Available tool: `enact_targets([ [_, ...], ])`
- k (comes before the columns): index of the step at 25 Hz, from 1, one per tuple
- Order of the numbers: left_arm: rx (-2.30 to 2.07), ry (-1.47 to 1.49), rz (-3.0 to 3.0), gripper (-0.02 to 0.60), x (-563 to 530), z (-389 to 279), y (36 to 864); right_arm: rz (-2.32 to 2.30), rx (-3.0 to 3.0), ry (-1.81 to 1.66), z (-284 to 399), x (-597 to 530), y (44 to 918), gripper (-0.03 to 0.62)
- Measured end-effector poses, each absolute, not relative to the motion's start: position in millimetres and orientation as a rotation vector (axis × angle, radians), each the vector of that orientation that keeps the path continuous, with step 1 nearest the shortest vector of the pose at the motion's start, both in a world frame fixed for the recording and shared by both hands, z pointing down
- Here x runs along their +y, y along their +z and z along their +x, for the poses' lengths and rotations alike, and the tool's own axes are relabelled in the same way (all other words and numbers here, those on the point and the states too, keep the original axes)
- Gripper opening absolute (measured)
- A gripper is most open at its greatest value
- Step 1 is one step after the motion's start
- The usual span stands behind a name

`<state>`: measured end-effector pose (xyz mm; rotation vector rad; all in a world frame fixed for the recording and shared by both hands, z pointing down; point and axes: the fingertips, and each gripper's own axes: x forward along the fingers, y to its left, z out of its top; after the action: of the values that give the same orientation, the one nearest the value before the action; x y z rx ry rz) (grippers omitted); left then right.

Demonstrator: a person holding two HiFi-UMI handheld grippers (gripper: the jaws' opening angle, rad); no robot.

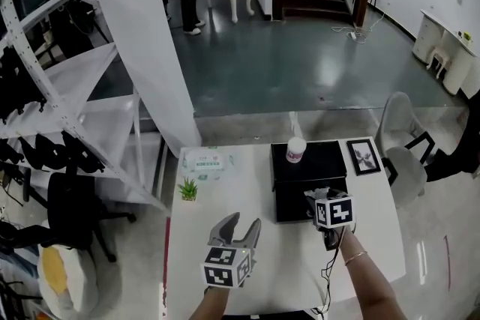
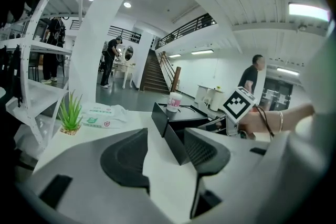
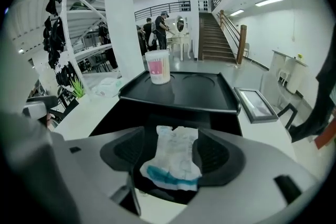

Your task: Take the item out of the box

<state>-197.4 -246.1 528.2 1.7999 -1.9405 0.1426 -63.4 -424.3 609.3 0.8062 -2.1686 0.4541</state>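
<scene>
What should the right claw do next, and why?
Probably ease the right gripper down a little and close on the packet. Its jaws stand apart, and the packet shows between them, lying in the open box, not yet gripped.

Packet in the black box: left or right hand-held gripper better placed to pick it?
Right. The right hand-held gripper is over the open box, its jaws open either side of the white packet. The left hand-held gripper is open over the table, beside the box.
</scene>
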Motion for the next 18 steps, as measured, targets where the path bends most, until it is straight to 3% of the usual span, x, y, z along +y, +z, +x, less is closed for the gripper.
enact_targets([
  [18, -1.947, 0.13, 1.771, 0.195, -247, -199, 533, 0.691, -1.948, 0.369, -66, -418, 634, 0.313],
])
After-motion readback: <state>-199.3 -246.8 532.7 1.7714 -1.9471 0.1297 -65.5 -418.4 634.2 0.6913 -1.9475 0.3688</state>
